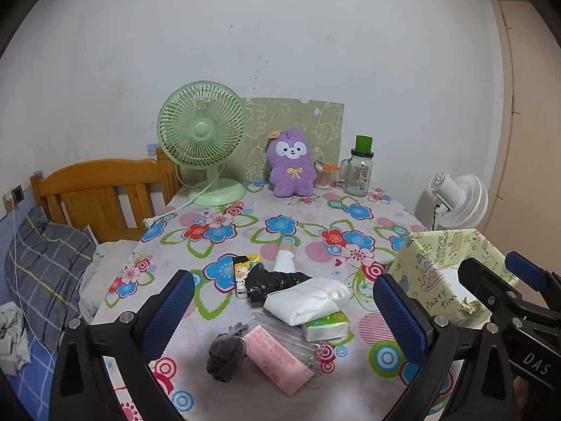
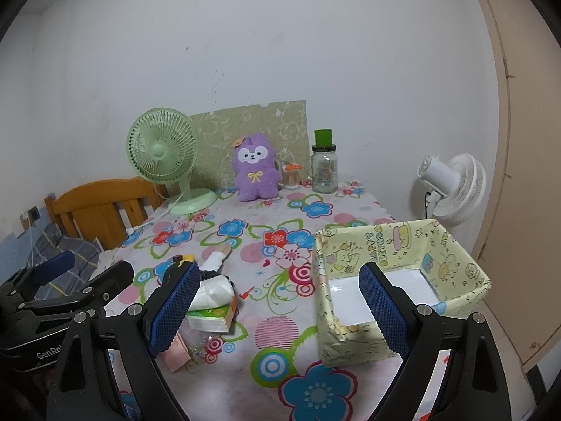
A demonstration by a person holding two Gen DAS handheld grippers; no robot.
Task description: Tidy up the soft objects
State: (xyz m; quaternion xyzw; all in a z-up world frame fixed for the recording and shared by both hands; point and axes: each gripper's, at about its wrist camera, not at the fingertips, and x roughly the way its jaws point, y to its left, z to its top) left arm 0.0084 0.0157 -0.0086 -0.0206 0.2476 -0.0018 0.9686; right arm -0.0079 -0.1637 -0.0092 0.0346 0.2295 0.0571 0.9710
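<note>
A pile of soft things lies near the front of the flowered table: a grey rolled cloth (image 1: 224,352), a white folded bundle (image 1: 305,301), a green tissue pack (image 1: 328,328), a pink packet (image 1: 277,359) and a black crumpled item (image 1: 270,282). A purple plush toy (image 1: 290,166) sits upright at the back. A yellow paper-lined box (image 2: 403,291) stands open at the right, holding nothing that shows. My left gripper (image 1: 284,319) hangs open above the pile. My right gripper (image 2: 280,312) is open too, between the pile and the box.
A green desk fan (image 1: 201,140), a glass jar with a green lid (image 1: 361,170) and a small cup (image 1: 322,175) stand along the back wall. A white fan (image 2: 452,187) stands off the table at right. A wooden bed head (image 1: 101,193) and bedding lie left.
</note>
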